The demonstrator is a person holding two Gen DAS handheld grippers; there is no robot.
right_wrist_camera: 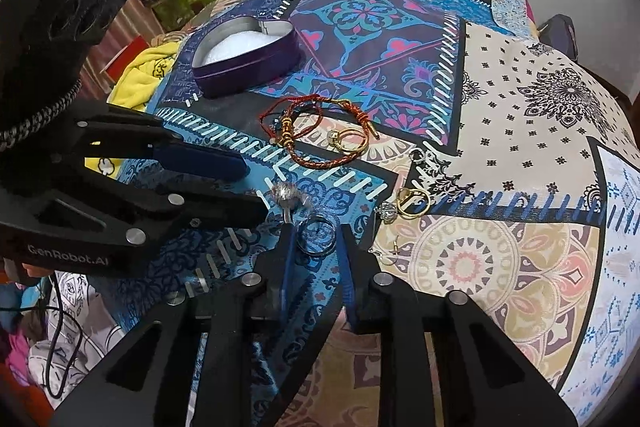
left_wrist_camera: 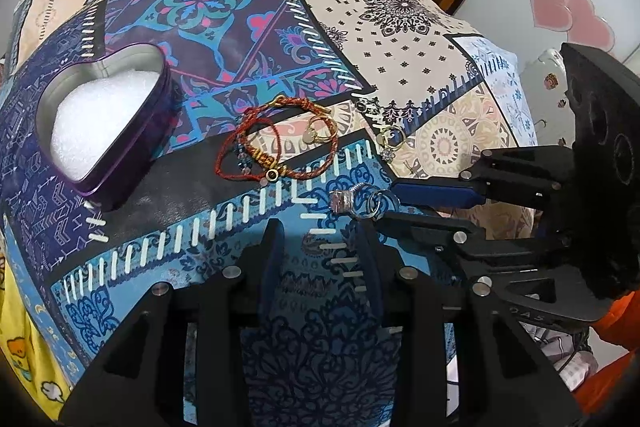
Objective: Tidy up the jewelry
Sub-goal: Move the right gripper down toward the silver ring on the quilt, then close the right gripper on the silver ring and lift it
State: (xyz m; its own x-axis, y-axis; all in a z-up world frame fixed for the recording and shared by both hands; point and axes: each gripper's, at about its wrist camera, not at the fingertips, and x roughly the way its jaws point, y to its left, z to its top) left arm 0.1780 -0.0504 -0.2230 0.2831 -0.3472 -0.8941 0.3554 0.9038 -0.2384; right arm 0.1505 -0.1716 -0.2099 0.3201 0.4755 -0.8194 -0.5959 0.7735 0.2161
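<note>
A purple heart-shaped tin [left_wrist_camera: 100, 123] with white padding stands open on the patchwork cloth; it also shows in the right wrist view [right_wrist_camera: 248, 59]. Red and gold cord bracelets [left_wrist_camera: 276, 143] [right_wrist_camera: 316, 131] lie in a pile with gold rings [right_wrist_camera: 348, 141]. A silver ring [right_wrist_camera: 318, 235] lies between the fingers of my right gripper [right_wrist_camera: 316, 239], whose jaws stand around it without closing. A sparkly silver ring [right_wrist_camera: 286, 195] [left_wrist_camera: 342, 201] lies just beyond. My left gripper [left_wrist_camera: 318, 239] is open and empty, close to the right gripper [left_wrist_camera: 386, 205].
A gold ring with a stone [right_wrist_camera: 406, 205] and small earrings [right_wrist_camera: 390, 251] lie to the right on the cloth. A small silver ring [right_wrist_camera: 418, 155] lies farther back. Yellow fabric [right_wrist_camera: 140, 75] and clutter sit past the table's left edge.
</note>
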